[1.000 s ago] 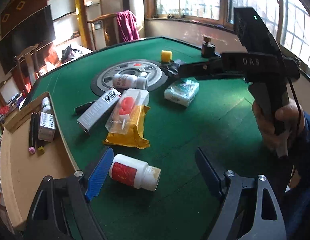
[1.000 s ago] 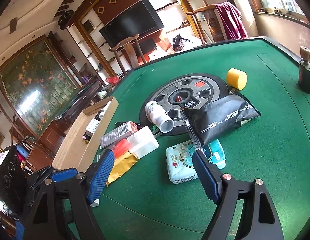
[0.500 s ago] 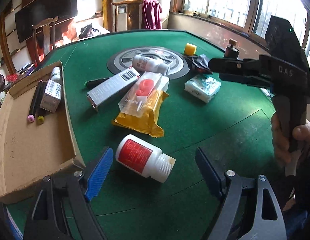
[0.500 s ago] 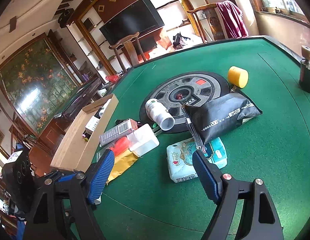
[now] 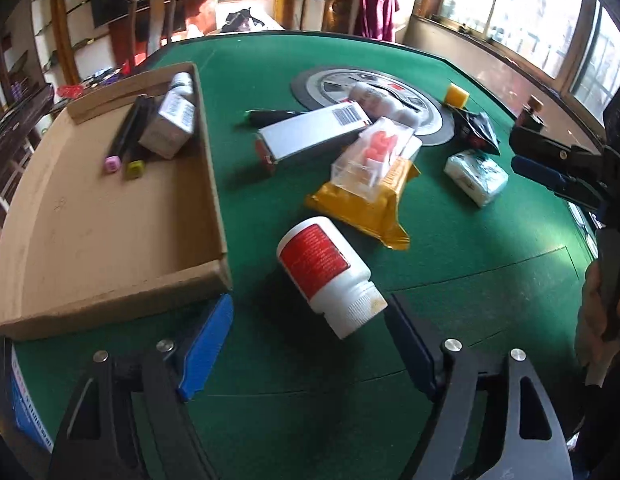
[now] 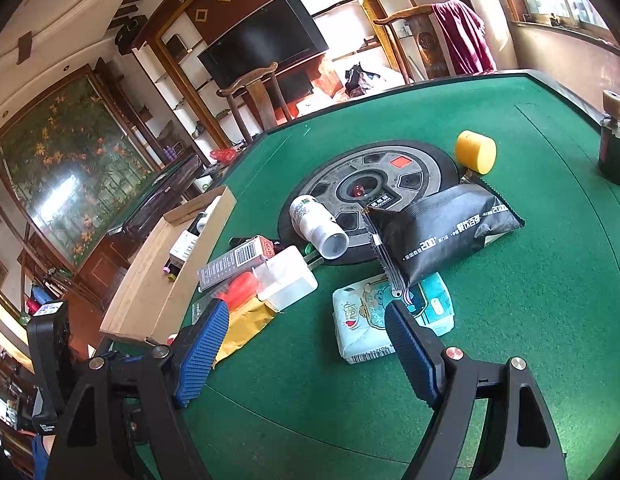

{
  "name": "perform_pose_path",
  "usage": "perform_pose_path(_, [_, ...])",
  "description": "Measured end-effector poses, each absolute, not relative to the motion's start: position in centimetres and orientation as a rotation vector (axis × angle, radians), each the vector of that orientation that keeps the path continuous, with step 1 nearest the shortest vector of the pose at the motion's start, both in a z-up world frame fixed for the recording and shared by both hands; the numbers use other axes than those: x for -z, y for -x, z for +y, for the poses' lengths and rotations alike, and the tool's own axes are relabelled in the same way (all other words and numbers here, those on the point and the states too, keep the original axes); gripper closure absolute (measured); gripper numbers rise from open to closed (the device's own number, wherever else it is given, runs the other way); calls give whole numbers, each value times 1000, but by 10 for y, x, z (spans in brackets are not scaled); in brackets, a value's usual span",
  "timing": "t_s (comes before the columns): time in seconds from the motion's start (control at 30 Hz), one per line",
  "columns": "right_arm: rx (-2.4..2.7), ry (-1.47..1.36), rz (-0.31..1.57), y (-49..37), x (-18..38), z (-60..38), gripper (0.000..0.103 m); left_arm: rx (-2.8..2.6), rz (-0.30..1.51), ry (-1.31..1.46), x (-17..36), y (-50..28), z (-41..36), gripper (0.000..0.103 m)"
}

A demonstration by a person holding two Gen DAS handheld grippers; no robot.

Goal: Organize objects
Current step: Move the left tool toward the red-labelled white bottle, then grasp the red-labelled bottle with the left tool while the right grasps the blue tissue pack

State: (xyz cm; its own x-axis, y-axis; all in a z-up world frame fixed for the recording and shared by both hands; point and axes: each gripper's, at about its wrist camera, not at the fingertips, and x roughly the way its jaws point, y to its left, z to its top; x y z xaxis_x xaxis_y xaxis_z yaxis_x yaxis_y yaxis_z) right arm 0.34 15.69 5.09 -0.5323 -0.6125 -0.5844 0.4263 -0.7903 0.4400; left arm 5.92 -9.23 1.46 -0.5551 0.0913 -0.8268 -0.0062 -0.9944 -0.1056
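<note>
Closing left tool (image 5: 308,346) straddles white bottle (image 5: 329,276) untouched; right tool (image 6: 308,346) open; marker partly hidden.

The lower frame edge is cutting off both arms of the left tool (image 5: 308,346) in the left wrist view, and the right edge is cropping the hand (image 5: 599,316) gripping the other tool's handle at the right. The clear plastic case (image 5: 371,156) is covering part of the yellow packet (image 5: 361,210) beneath it. In the right wrist view, the black pouch (image 6: 445,232) is overlapping the upper corner of the tissue pack (image 6: 369,320), whose small print is reading too fine to make out. The cardboard tray (image 6: 150,280) wall is hiding most of what is lying inside. The right frame edge is clipping the dark bottle (image 6: 613,152).
</note>
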Motion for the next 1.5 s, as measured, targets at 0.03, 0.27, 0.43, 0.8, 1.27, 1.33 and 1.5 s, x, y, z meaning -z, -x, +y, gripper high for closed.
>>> perform_pose_path(0.03, [2302,-1007,-325,-4,-51,157,18,-2712,-156,1436,-17,-62,-93,25])
perform_pose_path(0.27, [2317,-1020,-330,-1,-50,159,18,-2718,-180,1418,-21,-52,-83,25])
perform_pose_path(0.43, [2336,-1019,-330,-1,-50,162,18,-2726,-181,1456,-12,-35,-77,70])
perform_pose_path(0.8, [2382,-1190,-142,9,-34,151,18,-2732,-183,1413,-8,-37,-78,70])
perform_pose_path(1.27, [2421,-1207,335,31,-22,131,13,-2725,-165,1407,-9,-38,-72,64])
perform_pose_path(1.33, [2407,-1248,259,34,-18,137,12,-2730,-138,1414,-9,-38,-69,63])
perform_pose_path(1.5, [2449,-1284,240,39,-16,135,11,-2740,-100,1426,-9,-38,-65,63])
